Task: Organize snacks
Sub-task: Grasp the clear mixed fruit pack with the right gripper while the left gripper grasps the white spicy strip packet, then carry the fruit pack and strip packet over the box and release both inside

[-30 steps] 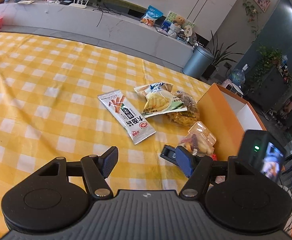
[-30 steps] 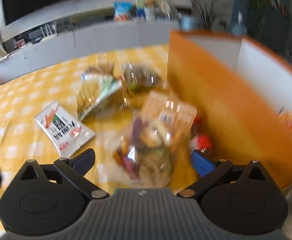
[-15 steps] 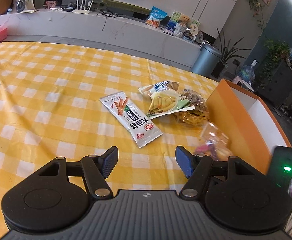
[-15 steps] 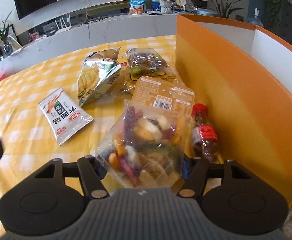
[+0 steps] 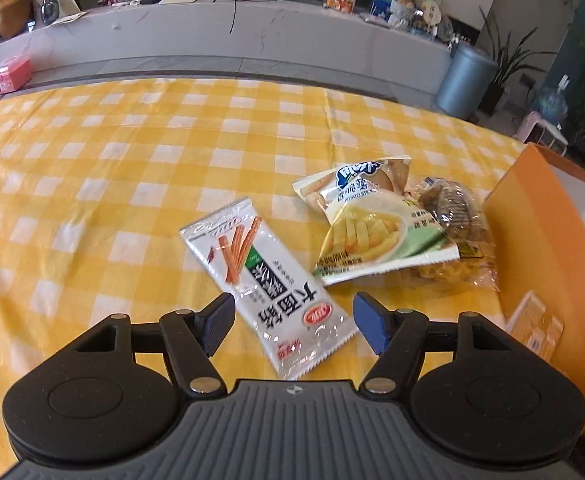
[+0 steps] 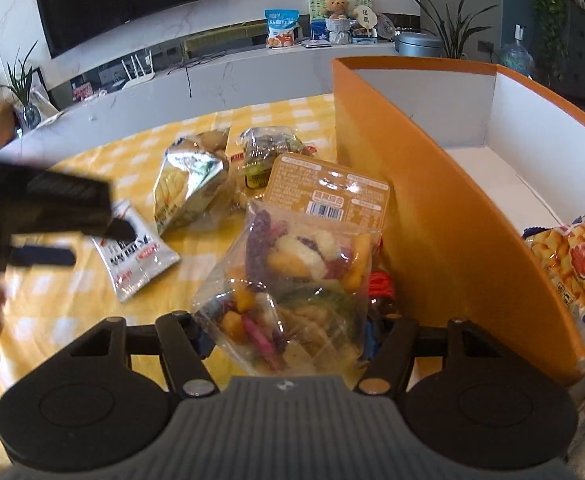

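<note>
Your right gripper [image 6: 286, 336] has just closed its jaws on the clear bag of mixed coloured snacks [image 6: 292, 280], and both pads press into its lower corners at the bottom centre of the right wrist view. The bag stands tilted, its orange label end pointing toward the upper middle of the frame. Just right of it, a small bottle with a red cap [image 6: 380, 286] lies against the outer wall of the orange box [image 6: 432, 208]. Inside the box, at the right edge of the frame, rests a packet of small yellow crackers [image 6: 568, 260].

Your left gripper [image 5: 294, 322] has just widened its jaws a little; they stand open and hold nothing. In the left wrist view, the lower end of the white stick-snack packet [image 5: 268, 280] lies between the two fingers without either pad touching it, flat on the yellow checked desk [image 5: 132, 160]. To its upper right, the potato-stick bag [image 5: 372, 228] overlaps a clear bag of brown snacks [image 5: 452, 216], which sits near the orange box at the right edge.
</note>
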`<state>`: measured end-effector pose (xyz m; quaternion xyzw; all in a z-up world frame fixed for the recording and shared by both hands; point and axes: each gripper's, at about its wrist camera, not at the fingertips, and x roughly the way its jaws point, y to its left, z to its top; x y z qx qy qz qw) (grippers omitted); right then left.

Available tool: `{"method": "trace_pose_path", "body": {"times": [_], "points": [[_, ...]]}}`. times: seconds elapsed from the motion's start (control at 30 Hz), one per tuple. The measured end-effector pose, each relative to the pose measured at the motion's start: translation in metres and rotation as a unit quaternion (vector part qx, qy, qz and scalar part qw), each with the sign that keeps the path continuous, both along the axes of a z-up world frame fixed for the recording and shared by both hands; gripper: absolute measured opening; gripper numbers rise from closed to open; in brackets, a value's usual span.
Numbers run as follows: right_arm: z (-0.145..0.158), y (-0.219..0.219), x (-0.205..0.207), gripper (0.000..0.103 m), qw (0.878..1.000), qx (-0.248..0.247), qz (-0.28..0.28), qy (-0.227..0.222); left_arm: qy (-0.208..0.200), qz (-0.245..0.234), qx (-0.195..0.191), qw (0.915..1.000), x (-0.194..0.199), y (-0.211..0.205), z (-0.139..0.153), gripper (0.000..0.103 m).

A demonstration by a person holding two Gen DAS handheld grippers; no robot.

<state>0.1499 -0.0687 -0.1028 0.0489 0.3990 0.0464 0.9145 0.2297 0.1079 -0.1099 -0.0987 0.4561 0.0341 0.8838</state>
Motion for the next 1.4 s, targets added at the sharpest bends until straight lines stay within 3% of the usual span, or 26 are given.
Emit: {"method": "trace_pose_path", "body": {"times": [0.17, 0.4, 0.47, 0.53, 0.63, 0.8, 0.9, 1.07, 1.13, 1.3, 1.37, 1.4], "points": [[-0.007, -0.01, 0.008, 0.063, 0.998, 0.049, -0.012, 0.03, 0.049, -0.031, 0.022, 0.9981, 0.029, -0.012, -0.018, 0.085], [-0.008, -0.011, 0.009, 0.063, 0.997, 0.063, -0.016, 0.033, 0.056, -0.038, 0.108, 0.9918, 0.042, -0.033, -0.028, 0.09], [-0.008, -0.011, 0.008, 0.063, 0.997, 0.062, -0.017, 0.034, 0.059, -0.039, 0.124, 0.9897, 0.039, -0.037, -0.029, 0.081], [-0.008, -0.012, 0.009, 0.063, 0.997, 0.061, -0.017, 0.034, 0.061, -0.027, 0.133, 0.9888, 0.036, -0.036, -0.027, 0.061], [-0.009, -0.013, 0.01, 0.063, 0.998, 0.058, -0.016, 0.033, 0.061, -0.037, 0.134, 0.9884, 0.028, -0.035, -0.024, 0.047], [-0.009, -0.012, 0.011, 0.063, 0.998, 0.055, -0.016, 0.034, 0.067, -0.068, 0.167, 0.9813, -0.001, -0.036, -0.026, 0.034], [-0.009, -0.011, 0.011, 0.062, 0.998, 0.051, -0.014, 0.035, 0.071, -0.073, 0.162, 0.9815, -0.012, -0.034, -0.025, 0.03], [-0.007, -0.015, 0.013, 0.062, 0.997, 0.066, -0.017, 0.039, 0.069, -0.087, 0.138, 0.9842, -0.029, -0.027, -0.024, 0.03], [-0.007, -0.014, 0.013, 0.062, 0.997, 0.065, -0.017, 0.038, 0.07, -0.096, 0.112, 0.9866, -0.036, -0.025, -0.024, 0.03], [-0.008, -0.014, 0.012, 0.062, 0.997, 0.065, -0.023, 0.036, 0.012, -0.09, 0.087, 0.9921, -0.042, -0.018, -0.008, 0.031], [-0.008, -0.013, 0.012, 0.062, 0.997, 0.063, -0.023, 0.035, 0.0, -0.078, 0.072, 0.9944, -0.036, -0.01, 0.003, 0.048], [-0.008, -0.013, 0.011, 0.062, 0.997, 0.063, -0.023, 0.035, 0.003, -0.071, 0.067, 0.9952, -0.031, -0.007, 0.005, 0.068]]}}
